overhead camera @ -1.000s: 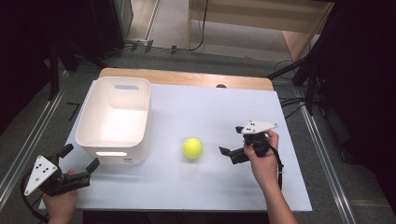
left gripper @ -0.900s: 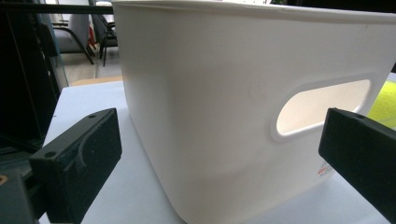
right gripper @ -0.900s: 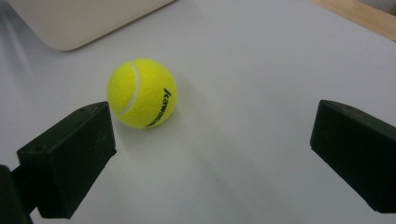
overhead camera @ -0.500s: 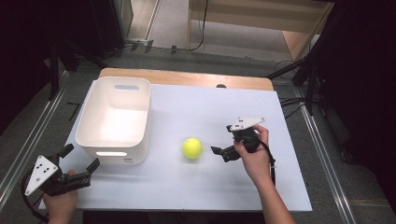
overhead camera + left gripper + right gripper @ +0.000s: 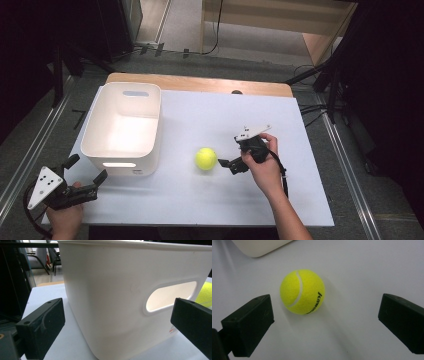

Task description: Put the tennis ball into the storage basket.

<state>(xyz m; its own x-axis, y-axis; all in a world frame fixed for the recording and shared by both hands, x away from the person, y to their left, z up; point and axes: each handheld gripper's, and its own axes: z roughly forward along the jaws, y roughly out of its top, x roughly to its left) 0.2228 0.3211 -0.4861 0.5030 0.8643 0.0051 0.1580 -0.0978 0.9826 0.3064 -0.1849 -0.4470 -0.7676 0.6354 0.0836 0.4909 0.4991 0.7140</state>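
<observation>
A yellow tennis ball [image 5: 206, 158] lies on the white table [image 5: 200, 210], right of a white bin [image 5: 122, 131]. My right gripper [image 5: 231, 152] is open just right of the ball, jaws pointing at it. In the right gripper view the ball [image 5: 302, 291] rests a little beyond the wide-open jaws of that gripper [image 5: 325, 317], untouched. My left gripper [image 5: 87, 168] is open at the table's front left corner, just short of the bin. The left gripper view has the bin's handle wall [image 5: 130, 297] close ahead of the empty left gripper [image 5: 117, 326], with a sliver of the ball [image 5: 206, 293] at the right edge.
The bin looks empty inside. A wooden strip [image 5: 200, 85] runs along the table's far edge. Dark stands and cables [image 5: 320, 75] surround the table on the floor.
My right gripper has moved left across the table, closing in on the ball. The left gripper and the ball have stayed put.
</observation>
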